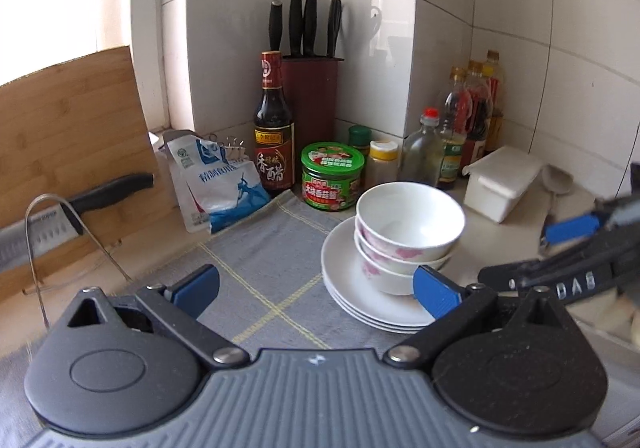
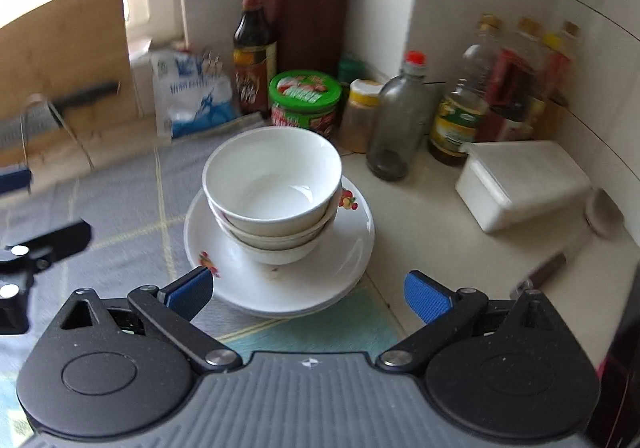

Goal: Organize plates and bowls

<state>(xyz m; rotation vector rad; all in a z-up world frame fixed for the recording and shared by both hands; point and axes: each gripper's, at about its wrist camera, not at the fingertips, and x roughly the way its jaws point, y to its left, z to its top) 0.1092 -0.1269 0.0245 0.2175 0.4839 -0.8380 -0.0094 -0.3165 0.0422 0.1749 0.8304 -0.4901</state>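
Observation:
Three white bowls [image 1: 408, 224] [image 2: 272, 184] with pink flower marks sit nested on a stack of white plates [image 1: 348, 288] [image 2: 344, 244], all resting on a grey checked cloth [image 1: 260, 260] [image 2: 120, 208]. My left gripper [image 1: 316, 288] is open, hanging a little back from the stack with nothing between its blue pads. In the right wrist view my right gripper [image 2: 308, 294] is open too, just in front of the plates' near rim and clear of it. The right gripper [image 1: 560, 248] also shows at the right edge of the left wrist view.
Behind the stack stand a green-lidded jar [image 1: 332, 176] [image 2: 306, 100], a vinegar bottle [image 1: 274, 128], a knife block [image 1: 310, 96], several oil and spice bottles [image 1: 468, 120] [image 2: 480, 96] and a salt bag [image 1: 216, 184]. A white lidded box [image 1: 504, 180] [image 2: 520, 184] lies right. A cutting board with a cleaver [image 1: 68, 152] leans left.

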